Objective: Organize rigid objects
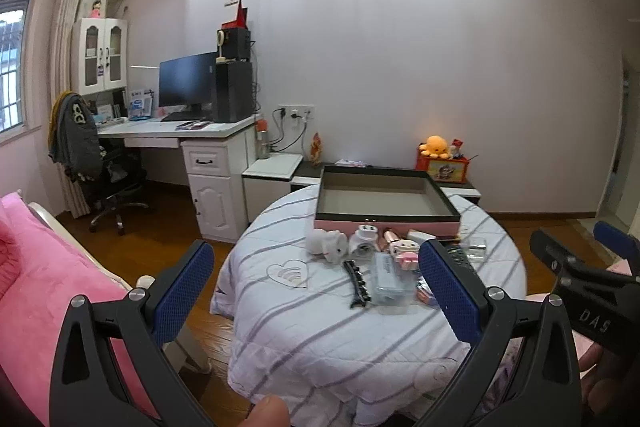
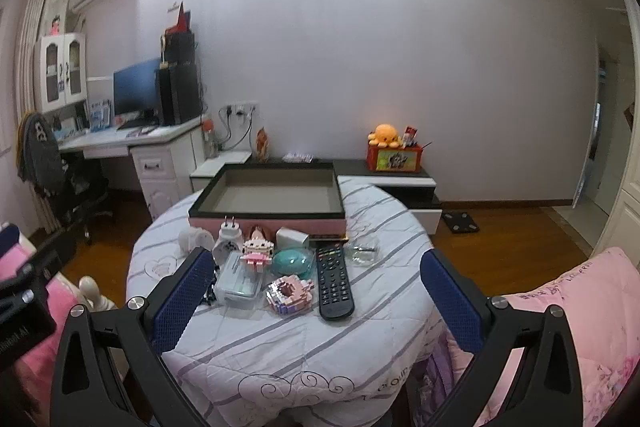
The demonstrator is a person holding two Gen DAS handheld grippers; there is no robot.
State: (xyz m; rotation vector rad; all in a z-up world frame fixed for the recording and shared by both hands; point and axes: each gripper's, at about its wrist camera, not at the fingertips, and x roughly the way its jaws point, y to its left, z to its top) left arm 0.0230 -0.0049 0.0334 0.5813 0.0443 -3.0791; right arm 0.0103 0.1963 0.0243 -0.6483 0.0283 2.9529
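A round table with a striped white cloth (image 1: 304, 323) (image 2: 288, 343) carries an open, empty pink box with a black rim (image 1: 386, 201) (image 2: 268, 197). In front of it lie a black remote (image 2: 334, 281), a clear plastic case (image 2: 238, 285) (image 1: 390, 279), a teal egg-shaped item (image 2: 294, 262), a pink block ring (image 2: 289, 295), a pink block doll (image 2: 258, 251), a white plug adapter (image 2: 229, 233) (image 1: 366, 233), a white rabbit toy (image 1: 334, 245) and a black hair clip (image 1: 358, 283). My left gripper (image 1: 316, 291) and right gripper (image 2: 316, 301) are both open and empty, held short of the table.
A pink bed (image 1: 44, 287) lies at the left and pink bedding (image 2: 600, 311) at the right. A white desk with a monitor (image 1: 188, 87) and an office chair (image 1: 104, 171) stand at back left. A low cabinet with an orange plush toy (image 2: 385, 135) runs behind the table.
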